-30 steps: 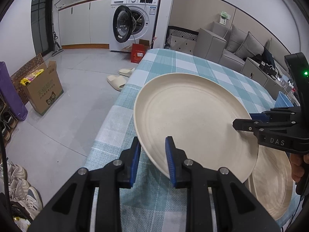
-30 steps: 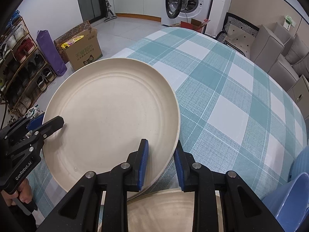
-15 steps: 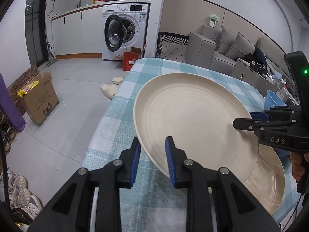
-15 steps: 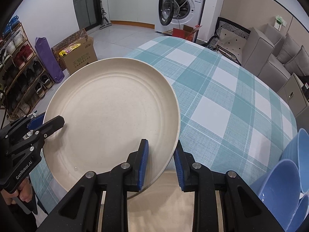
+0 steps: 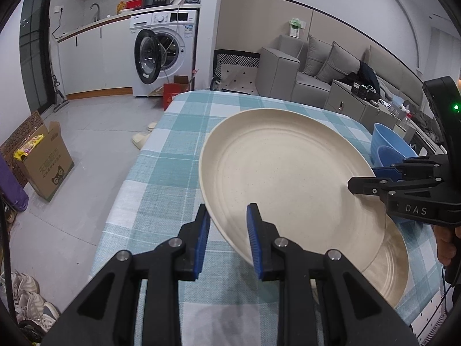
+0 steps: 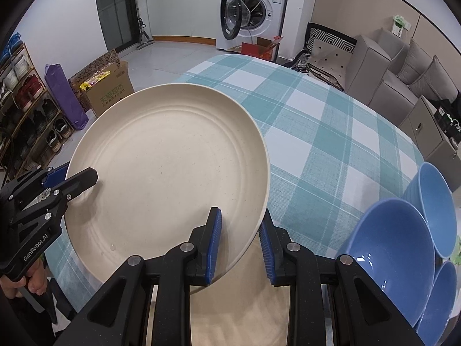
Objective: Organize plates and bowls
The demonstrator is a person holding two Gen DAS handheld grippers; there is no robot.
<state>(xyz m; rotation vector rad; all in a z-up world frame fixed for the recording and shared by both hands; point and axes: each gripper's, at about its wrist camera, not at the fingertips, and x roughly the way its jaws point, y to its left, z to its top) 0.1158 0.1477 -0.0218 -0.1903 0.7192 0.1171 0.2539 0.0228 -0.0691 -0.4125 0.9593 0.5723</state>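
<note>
Since the earlier frames, both grippers have carried the cream plate (image 5: 291,178) upward and along the checked tablecloth (image 5: 173,155); the blue bowls (image 6: 403,248) have come into the right wrist view, and the second cream plate (image 5: 389,268) beneath is exposed further. Plate attitude: round, no long axis, concave face up, tilted, clear of the cloth, partly above the second plate that lies flat on the table. Left gripper (image 5: 227,239): jaws nearly closed, blue pads clamped on the near rim of the raised plate. Right gripper (image 6: 240,245): jaws nearly closed, pads clamped on the opposite rim. Bowls: grouped at the table edge beside the right gripper, touching one another, well apart from the raised plate
</note>
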